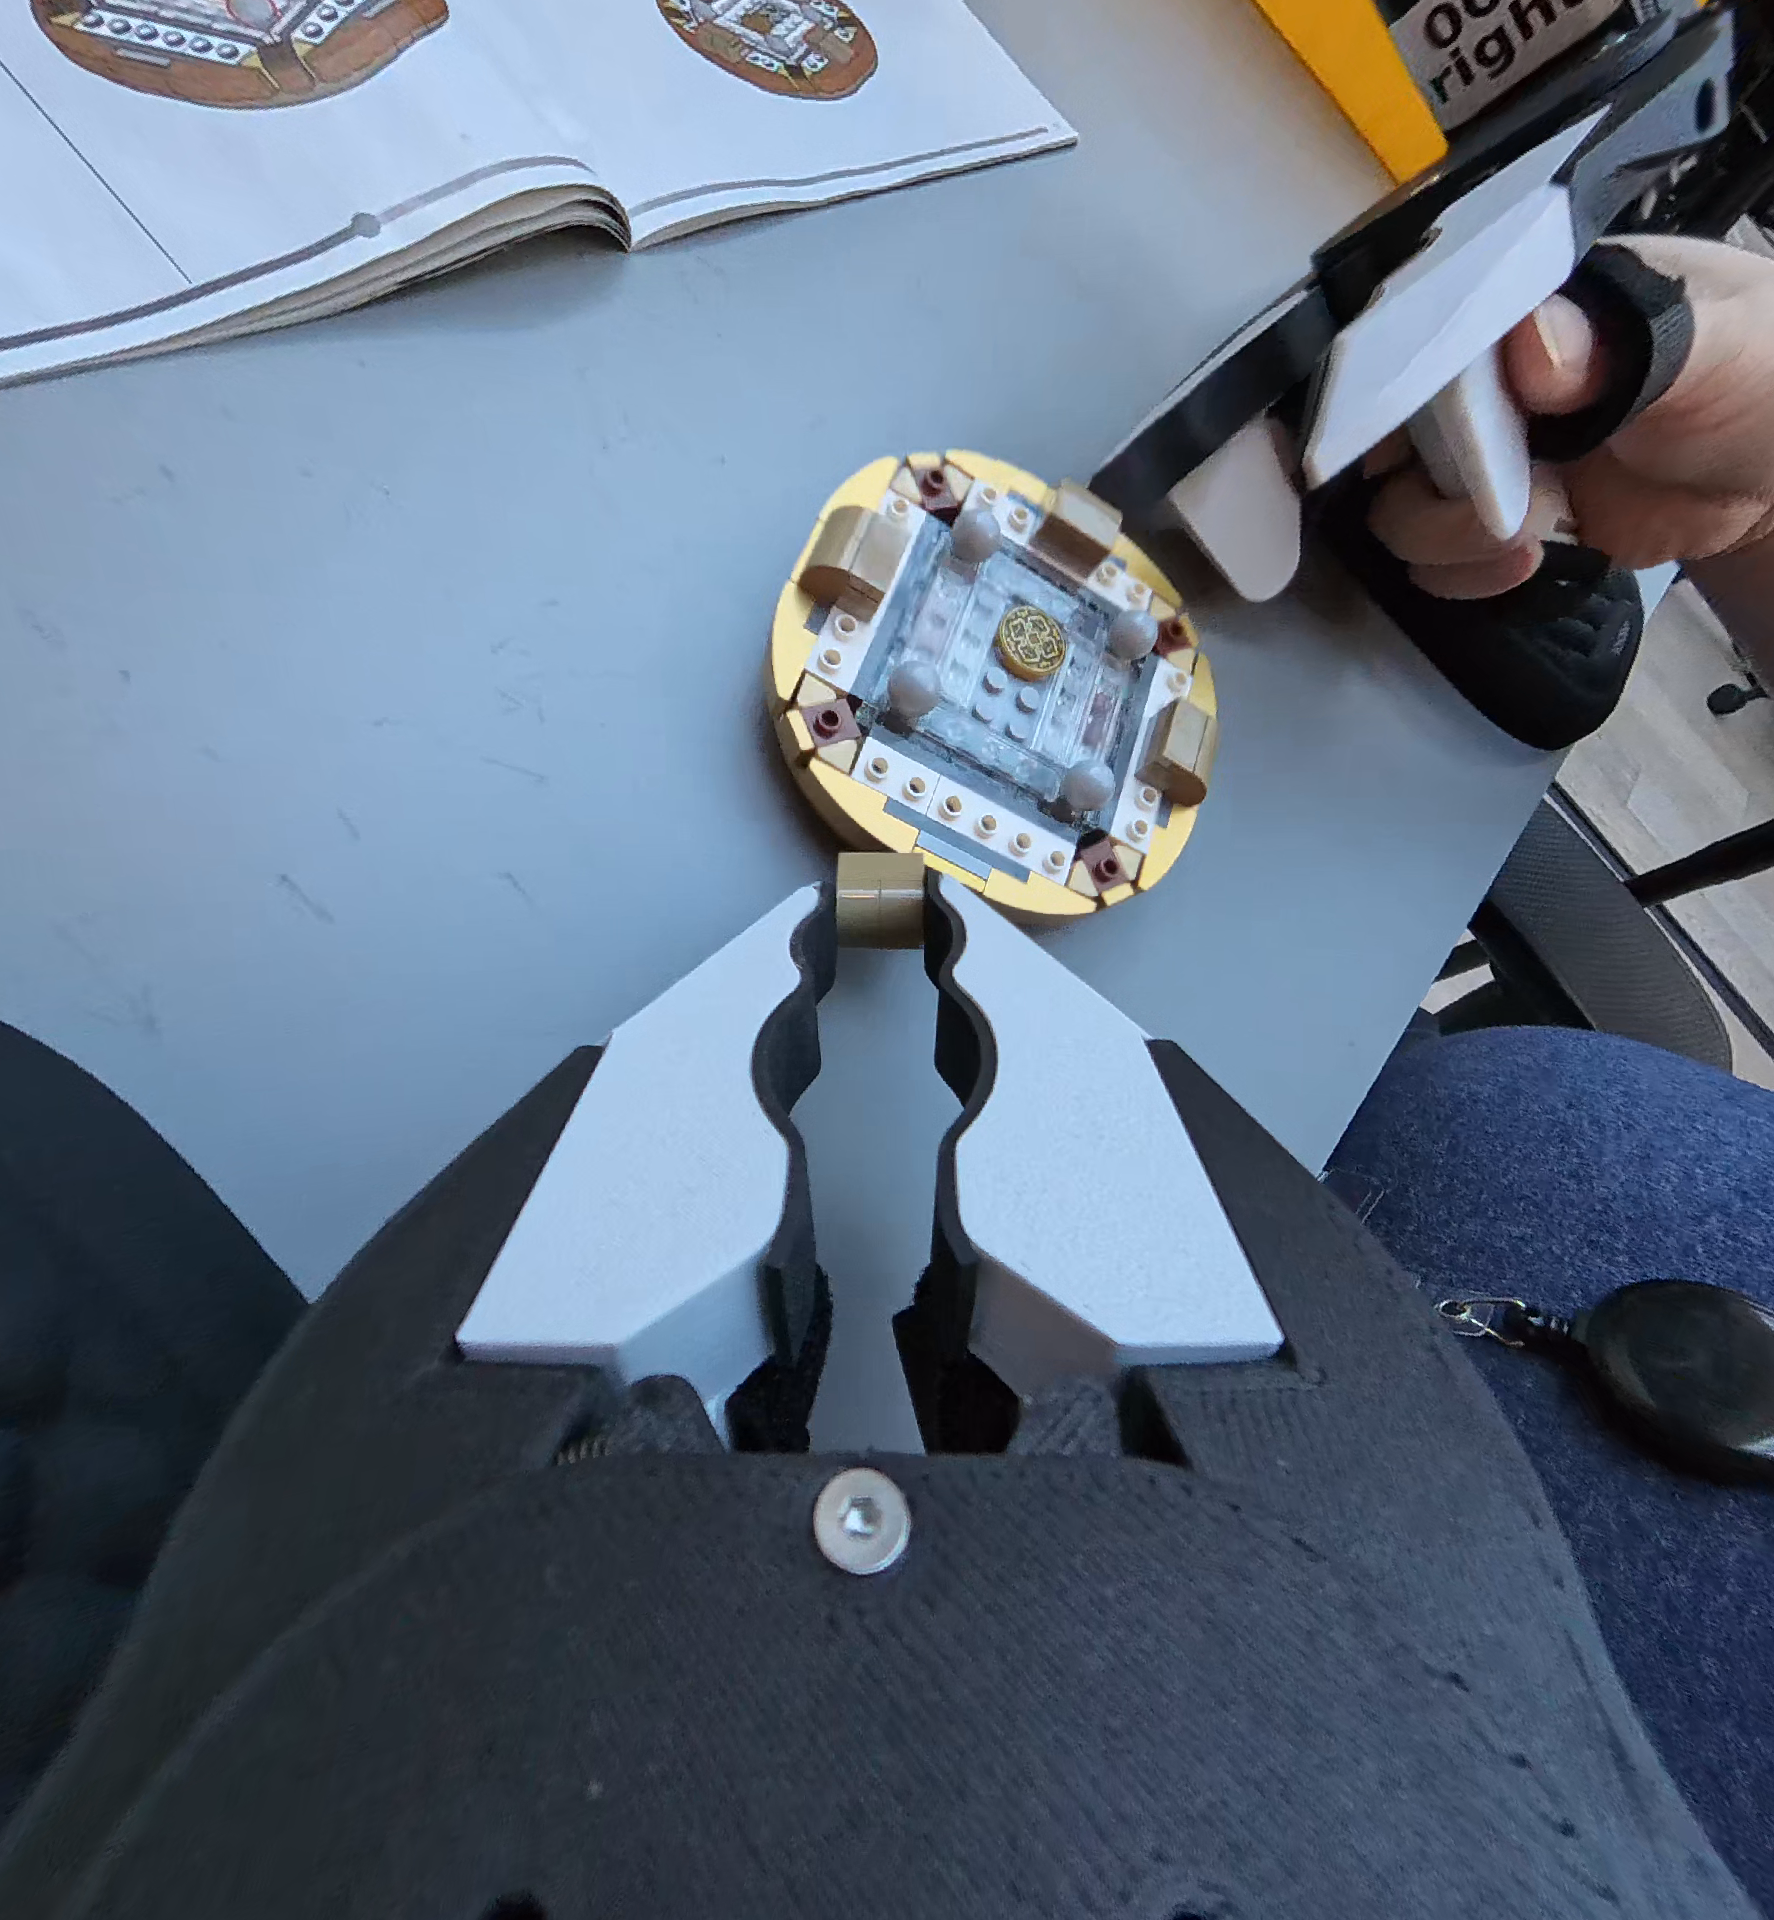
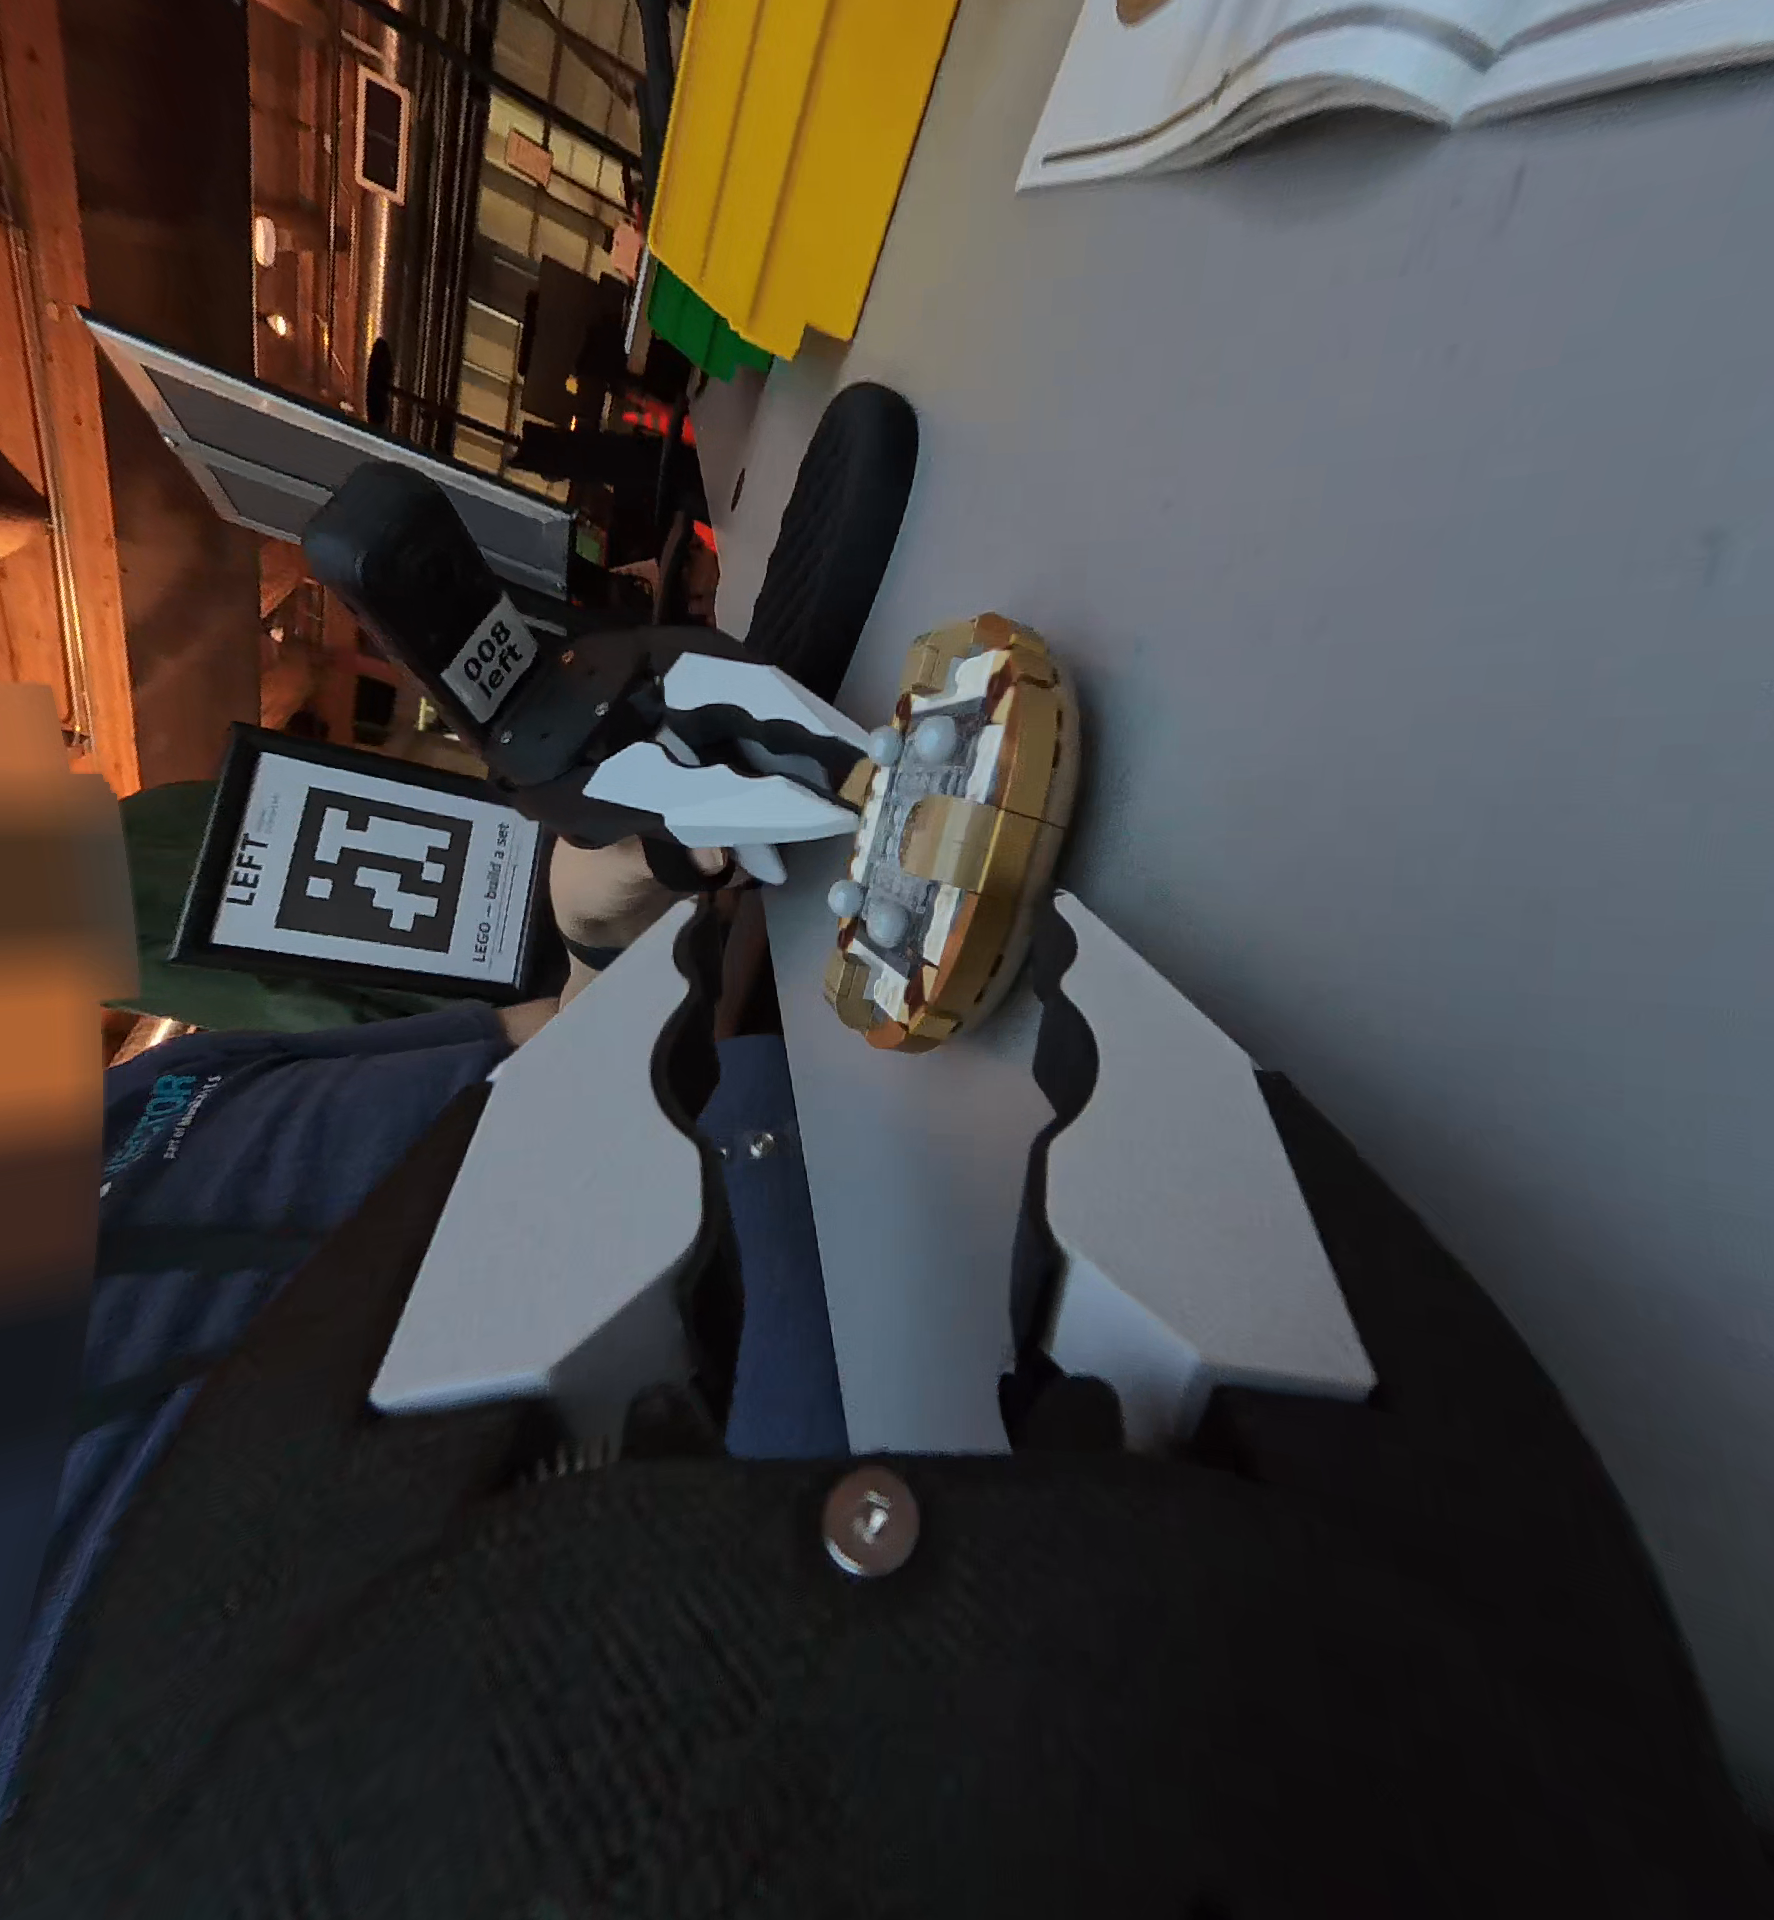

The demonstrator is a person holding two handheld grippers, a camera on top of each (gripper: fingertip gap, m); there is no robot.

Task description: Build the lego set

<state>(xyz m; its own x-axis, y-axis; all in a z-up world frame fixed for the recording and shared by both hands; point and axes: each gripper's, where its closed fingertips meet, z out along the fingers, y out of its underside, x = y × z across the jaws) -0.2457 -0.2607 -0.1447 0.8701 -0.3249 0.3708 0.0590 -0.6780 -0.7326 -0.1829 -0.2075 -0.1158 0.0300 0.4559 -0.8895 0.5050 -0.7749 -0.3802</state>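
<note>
A round gold lego build [image 1: 992, 681] with white studded edges, a clear middle and grey knobs sits on the grey table near its right edge. My left gripper [image 1: 881, 902] is shut on a small tan brick [image 1: 879, 899], held at the build's near rim. My right gripper [image 2: 878, 940] is open, rolled sideways, its jaws standing wide on either side of the build [image 2: 950, 831] without touching it. The right gripper also shows in the left wrist view [image 1: 1252, 509], beside the build's far right rim. The left gripper shows in the right wrist view [image 2: 847, 795].
An open instruction booklet [image 1: 363, 156] lies at the back left of the table [image 1: 447, 623]. A yellow box [image 1: 1361, 83] stands at the back right. The table's right edge runs close by the build. A person's lap in blue [image 1: 1641, 1299] is below. My right fingertips sit around 10 cm from my left ones.
</note>
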